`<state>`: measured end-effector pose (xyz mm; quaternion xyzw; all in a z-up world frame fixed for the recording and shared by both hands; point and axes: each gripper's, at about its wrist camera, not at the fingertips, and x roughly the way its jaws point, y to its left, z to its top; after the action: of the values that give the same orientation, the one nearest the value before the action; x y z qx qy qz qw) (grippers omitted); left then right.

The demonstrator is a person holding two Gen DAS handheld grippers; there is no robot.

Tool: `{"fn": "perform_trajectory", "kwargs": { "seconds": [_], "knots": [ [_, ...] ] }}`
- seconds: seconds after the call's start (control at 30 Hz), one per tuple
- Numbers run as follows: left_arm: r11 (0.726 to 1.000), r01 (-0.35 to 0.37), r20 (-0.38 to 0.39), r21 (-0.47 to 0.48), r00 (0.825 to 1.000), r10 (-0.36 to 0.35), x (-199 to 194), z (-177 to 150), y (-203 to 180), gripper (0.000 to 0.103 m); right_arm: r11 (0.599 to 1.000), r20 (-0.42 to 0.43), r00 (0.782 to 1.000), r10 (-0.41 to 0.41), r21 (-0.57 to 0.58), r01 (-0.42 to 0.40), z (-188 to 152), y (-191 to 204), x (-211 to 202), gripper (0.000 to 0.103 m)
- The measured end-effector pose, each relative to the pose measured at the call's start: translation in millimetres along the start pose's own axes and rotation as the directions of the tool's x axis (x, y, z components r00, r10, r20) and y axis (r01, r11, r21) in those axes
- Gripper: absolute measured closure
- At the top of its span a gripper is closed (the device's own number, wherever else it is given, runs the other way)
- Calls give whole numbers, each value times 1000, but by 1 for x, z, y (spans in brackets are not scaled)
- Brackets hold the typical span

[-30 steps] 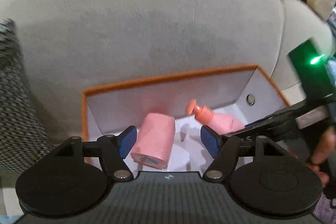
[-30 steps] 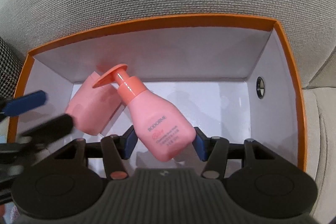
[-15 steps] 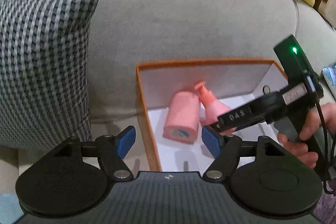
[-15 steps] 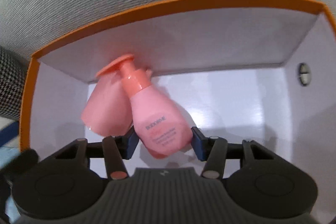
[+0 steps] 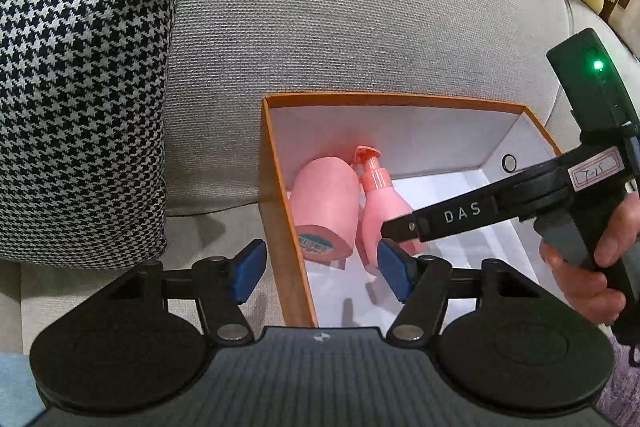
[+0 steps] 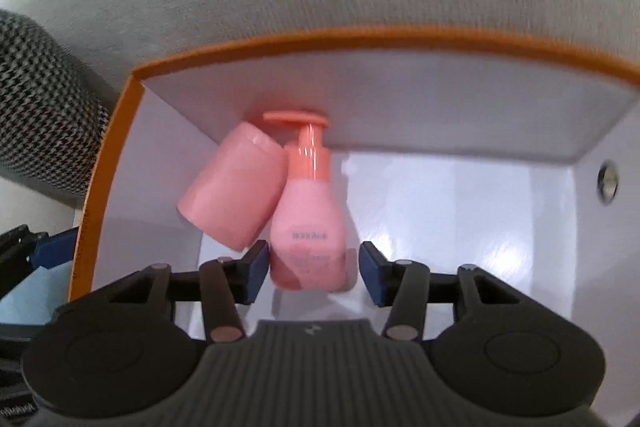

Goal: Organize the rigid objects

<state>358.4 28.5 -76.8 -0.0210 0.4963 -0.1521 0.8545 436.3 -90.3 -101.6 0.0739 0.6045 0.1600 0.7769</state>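
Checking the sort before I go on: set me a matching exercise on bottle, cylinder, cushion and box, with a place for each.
1 bottle
2 cylinder
3 cushion
4 box

a against the sofa back
b holds both pink things
c inside, beside the left wall
d inside, pump at the far wall

Pairs: 1-d, 2-c, 3-a, 4-b

We read "DAS" in white capitals on the black finger bar of the right gripper (image 5: pixel 404 233), which reaches in ahead and to the right of the left gripper. A white sticker (image 5: pixel 597 167) further up its body carries handwriting we cannot make out. The pink pump bottle (image 6: pixel 306 223) ahead of the right gripper bears print too blurred to read. The green label (image 5: pixel 315 242) on the pink cylinder's end is illegible.
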Motion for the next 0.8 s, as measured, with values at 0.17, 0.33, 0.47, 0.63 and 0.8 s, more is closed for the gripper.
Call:
{"fn": "perform_trajectory", "kwargs": {
  "seconds": [0.17,0.33,0.47,0.63,0.8],
  "knots": [
    [1000,-3,3,-10,1000,3,-13,12,9,28,999,-12,999,31,-16,-31,9,7,16,49],
    [1000,-6,8,-11,1000,6,-22,16,11,28,994,-40,999,-36,102,39,11,4,19,57],
    [1000,-4,10,-9,1000,4,-26,17,11,30,992,-24,998,-52,111,54,13,1,20,57],
    [1000,10,8,-24,1000,-10,-26,15,13,36,997,-14,1000,-15,74,16,20,11,26,57],
    [1000,7,0,-13,1000,-7,-24,10,13,42,999,6,1000,12,-51,-11,21,31,29,57]
  ]
}}
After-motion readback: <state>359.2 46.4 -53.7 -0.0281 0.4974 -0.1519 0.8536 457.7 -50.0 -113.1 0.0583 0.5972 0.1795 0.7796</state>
